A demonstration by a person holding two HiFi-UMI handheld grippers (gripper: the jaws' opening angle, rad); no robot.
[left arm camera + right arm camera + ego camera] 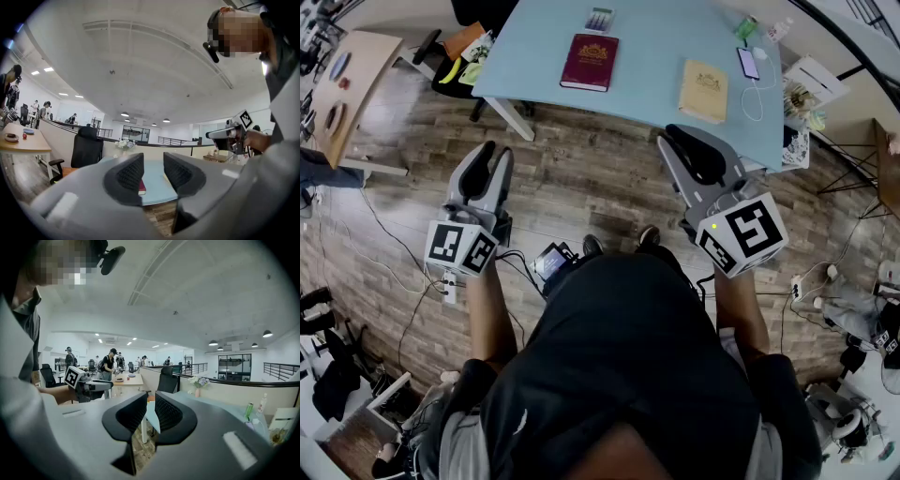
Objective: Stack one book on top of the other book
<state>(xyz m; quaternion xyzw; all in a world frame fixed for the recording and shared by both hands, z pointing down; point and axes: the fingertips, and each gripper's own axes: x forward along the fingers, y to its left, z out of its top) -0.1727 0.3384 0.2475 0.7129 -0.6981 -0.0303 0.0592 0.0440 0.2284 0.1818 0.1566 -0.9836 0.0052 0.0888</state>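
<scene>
Both grippers are held over the wood floor, short of the table's near edge, with nothing in either one. Left gripper: jaws stand apart with a modest gap and nothing between the pads. In the left gripper view a corner of the red book shows through that gap, far off on the table. Right gripper: jaws are closed almost pad to pad and grip nothing. In the right gripper view only a thin slit is left, with the table edge and floor showing through it. The light blue table is ahead of both grippers. The red book lies flat on it, ahead of the left gripper and off to its right, well apart from the jaws. The tan book lies flat too, nearly straight ahead of the right gripper, closer to it than the red book is to the left gripper, but not touched. The books are side by side with bare tabletop between them, not stacked. A phone with a white cable sits just right of the tan book, beyond the right gripper. A small packet lies past the red book, further from the left gripper. The grippers themselves are well apart, each showing at the edge of the other's view.
</scene>
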